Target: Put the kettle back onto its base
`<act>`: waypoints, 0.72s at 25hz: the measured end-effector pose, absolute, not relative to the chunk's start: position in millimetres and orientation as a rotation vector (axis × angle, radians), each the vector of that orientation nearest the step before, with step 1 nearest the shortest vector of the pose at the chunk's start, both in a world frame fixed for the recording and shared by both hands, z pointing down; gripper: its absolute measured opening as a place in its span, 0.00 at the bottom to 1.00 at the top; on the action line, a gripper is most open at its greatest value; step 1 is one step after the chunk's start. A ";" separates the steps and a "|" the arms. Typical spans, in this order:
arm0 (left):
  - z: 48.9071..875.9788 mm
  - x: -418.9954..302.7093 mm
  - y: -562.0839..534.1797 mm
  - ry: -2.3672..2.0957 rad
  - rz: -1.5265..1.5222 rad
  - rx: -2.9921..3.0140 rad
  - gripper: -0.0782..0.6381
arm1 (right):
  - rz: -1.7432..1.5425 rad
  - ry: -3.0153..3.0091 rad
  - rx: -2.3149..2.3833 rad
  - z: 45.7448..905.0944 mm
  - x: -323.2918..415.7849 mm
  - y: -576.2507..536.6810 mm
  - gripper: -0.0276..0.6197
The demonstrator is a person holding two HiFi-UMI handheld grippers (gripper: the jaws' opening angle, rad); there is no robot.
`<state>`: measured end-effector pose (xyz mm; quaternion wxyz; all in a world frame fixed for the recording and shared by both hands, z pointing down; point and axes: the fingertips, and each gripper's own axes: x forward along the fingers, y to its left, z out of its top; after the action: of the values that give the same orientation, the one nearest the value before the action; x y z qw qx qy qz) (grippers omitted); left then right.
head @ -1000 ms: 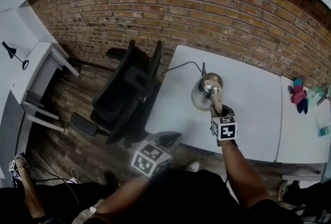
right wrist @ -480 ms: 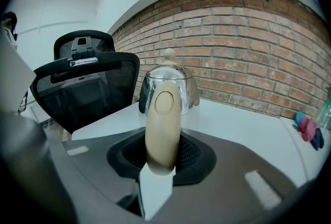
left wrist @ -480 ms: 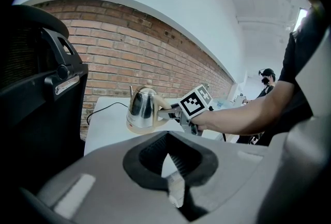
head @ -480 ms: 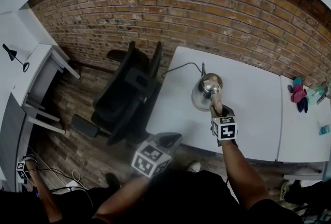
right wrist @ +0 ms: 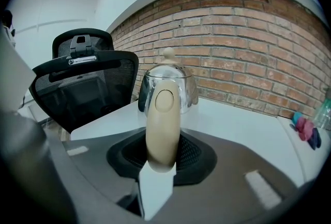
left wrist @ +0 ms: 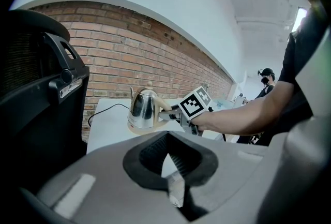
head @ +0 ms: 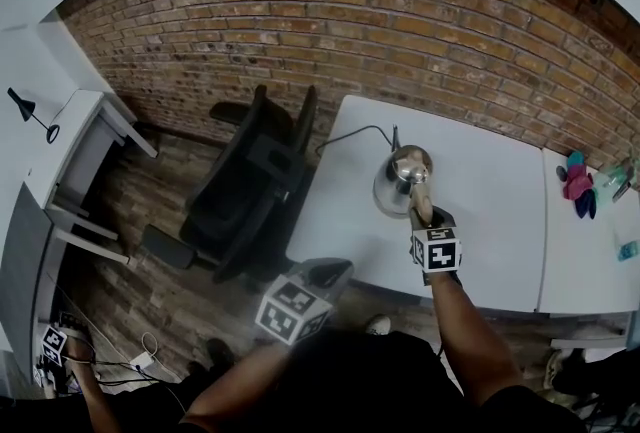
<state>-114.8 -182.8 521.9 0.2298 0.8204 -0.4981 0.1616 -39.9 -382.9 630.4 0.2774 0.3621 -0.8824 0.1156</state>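
Gripping the electric kettle point(head: 398, 183) by its beige handle point(right wrist: 162, 124)
Right gripper point(head: 421, 213) pinches the handle; left gripper point(head: 322, 273), at the kettle's 7 o'clock, is pressed together, empty.

Brick wall point(head: 400, 11), black chair point(head: 245, 186), white table point(head: 490, 211).

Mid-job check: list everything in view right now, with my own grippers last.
kettle: one, silver with a beige handle, on the table
cord: one, black, runs from the kettle toward the wall
table: white, against the brick wall
office chair: one, black, left of the table
cloth items: pink and teal, far right
side desk: one, white, far left
other person: one, lower left
left gripper: jaws together, empty, off the table
right gripper: shut on the kettle handle
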 end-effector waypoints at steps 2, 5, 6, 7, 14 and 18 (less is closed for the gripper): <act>521.6 -115.6 -180.7 -1.362 0.443 2.263 0.11 | 0.311 -2.362 0.983 630.3 -38.0 -381.0 0.25; 519.3 -116.1 -178.3 -1.339 0.422 2.268 0.11 | 0.312 -2.354 1.000 629.6 -34.2 -377.0 0.27; 519.3 -116.9 -177.2 -1.330 0.418 2.270 0.11 | 0.315 -2.351 1.007 629.2 -32.7 -375.6 0.27; 519.4 -117.8 -176.0 -1.322 0.420 2.275 0.11 | 0.317 -2.349 1.014 628.6 -31.3 -374.2 0.28; 513.3 -119.3 -165.5 -1.263 0.429 2.333 0.11 | 0.322 -2.312 1.078 624.2 -19.2 -359.2 0.29; 511.6 -120.9 -156.6 -1.221 0.445 2.358 0.11 | 0.333 -2.286 1.127 622.0 -7.4 -344.3 0.26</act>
<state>-120.9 -156.6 511.6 0.2227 0.8538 -0.4421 0.1612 -7.4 -344.3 622.0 0.2816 0.4206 -0.8534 0.1241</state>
